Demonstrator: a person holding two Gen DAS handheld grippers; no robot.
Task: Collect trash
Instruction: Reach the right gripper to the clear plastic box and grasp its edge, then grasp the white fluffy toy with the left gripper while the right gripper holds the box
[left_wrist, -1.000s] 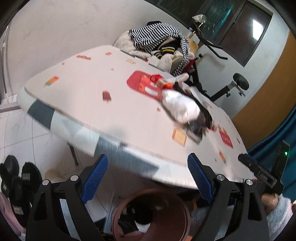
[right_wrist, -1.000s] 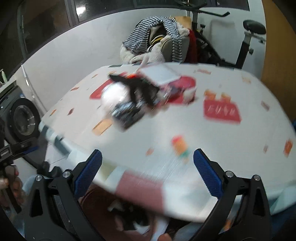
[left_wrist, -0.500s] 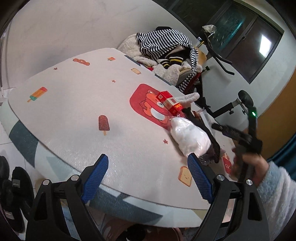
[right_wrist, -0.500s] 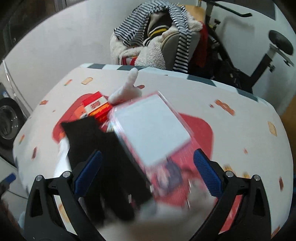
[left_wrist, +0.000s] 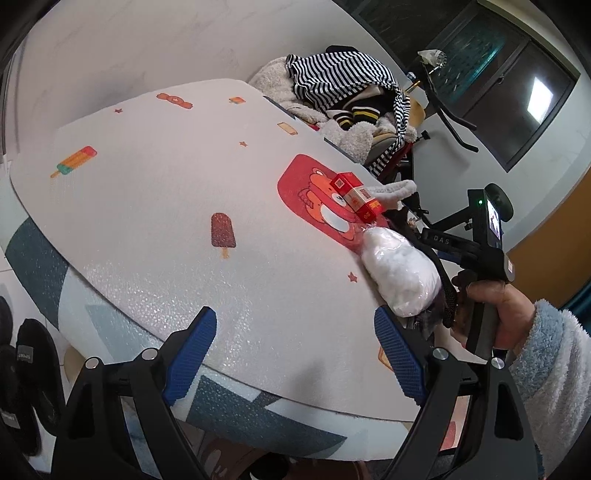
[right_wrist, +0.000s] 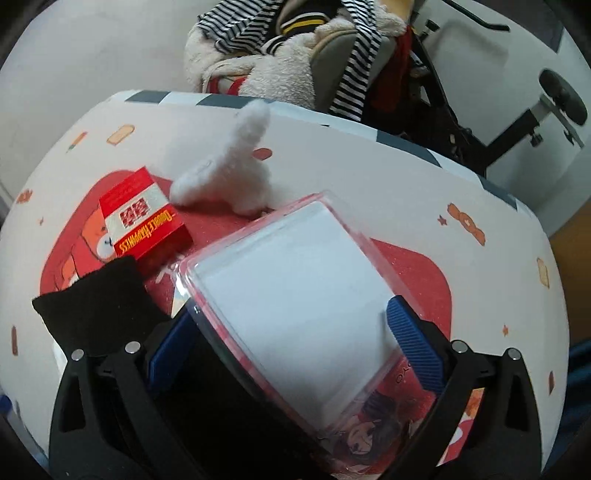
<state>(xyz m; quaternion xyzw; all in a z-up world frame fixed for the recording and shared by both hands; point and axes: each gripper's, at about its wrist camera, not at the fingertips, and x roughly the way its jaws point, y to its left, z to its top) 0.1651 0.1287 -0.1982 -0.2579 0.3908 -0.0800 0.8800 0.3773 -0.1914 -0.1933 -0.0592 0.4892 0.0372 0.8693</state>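
Note:
A clear plastic blister pack (right_wrist: 291, 280) with a white card lies on the cartoon-print table (left_wrist: 147, 206). My right gripper (right_wrist: 291, 349) straddles it; its jaws are closing with the pack between the blue pads, and I see no firm press. Beside the pack are a red cigarette box (right_wrist: 144, 218), a white fluffy cloth (right_wrist: 229, 170) and a black cloth (right_wrist: 96, 306). A white filled plastic bag (left_wrist: 400, 273) lies near the box (left_wrist: 356, 197). My left gripper (left_wrist: 295, 354) hangs open over the table's near edge with nothing between its fingers.
A chair piled with striped and fleece clothes (left_wrist: 343, 85) stands behind the table. An exercise bike (right_wrist: 554, 99) is at the back right. Black slippers (left_wrist: 33, 350) lie on the floor at lower left. A hand in a fluffy blue sleeve (left_wrist: 546, 354) holds the right gripper.
The right gripper swept forward across the table and down onto the blister pack. The left gripper moved forward over the table edge; the brown bin below has left its view.

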